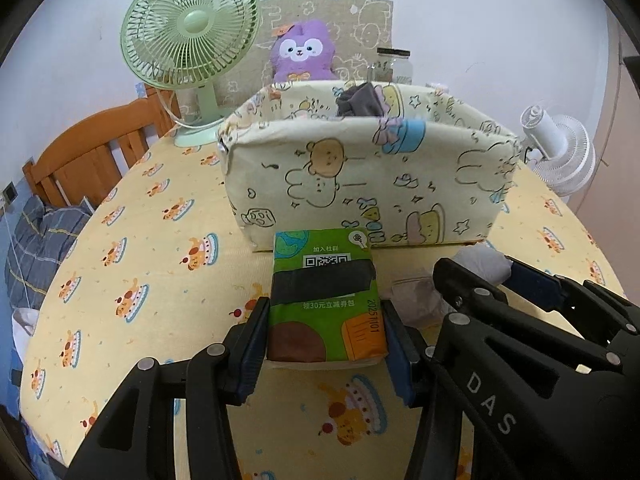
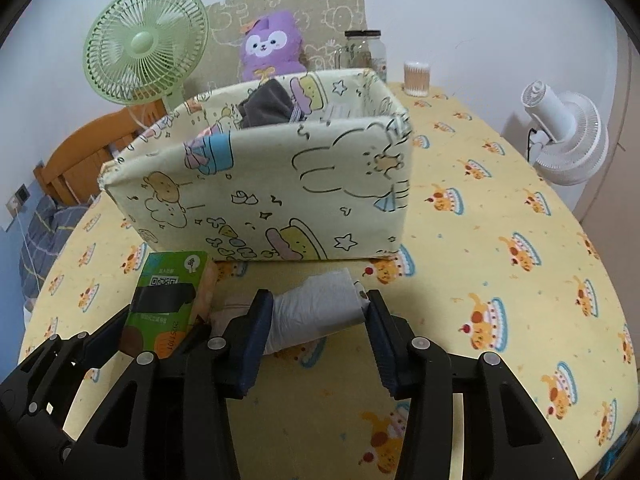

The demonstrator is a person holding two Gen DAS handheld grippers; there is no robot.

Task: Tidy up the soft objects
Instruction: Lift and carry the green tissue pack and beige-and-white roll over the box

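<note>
My left gripper (image 1: pixel 326 332) is shut on a green tissue pack (image 1: pixel 324 292), held just in front of the cream cartoon-print fabric bin (image 1: pixel 360 184). The pack also shows in the right wrist view (image 2: pixel 168 300). My right gripper (image 2: pixel 316 320) is shut on a grey rolled cloth (image 2: pixel 316 312), low over the table before the bin (image 2: pixel 260 192). A dark grey cloth (image 2: pixel 268 108) lies inside the bin. A pinkish cloth (image 1: pixel 416 296) lies on the table between the grippers.
A green fan (image 1: pixel 192 36), a purple plush (image 1: pixel 302 52) and a glass jar (image 1: pixel 392 66) stand behind the bin. A white fan (image 2: pixel 568 140) is at the right edge. A cotton-swab tub (image 2: pixel 417 78) is at the back right. The yellow tablecloth (image 2: pixel 500 240) covers the table.
</note>
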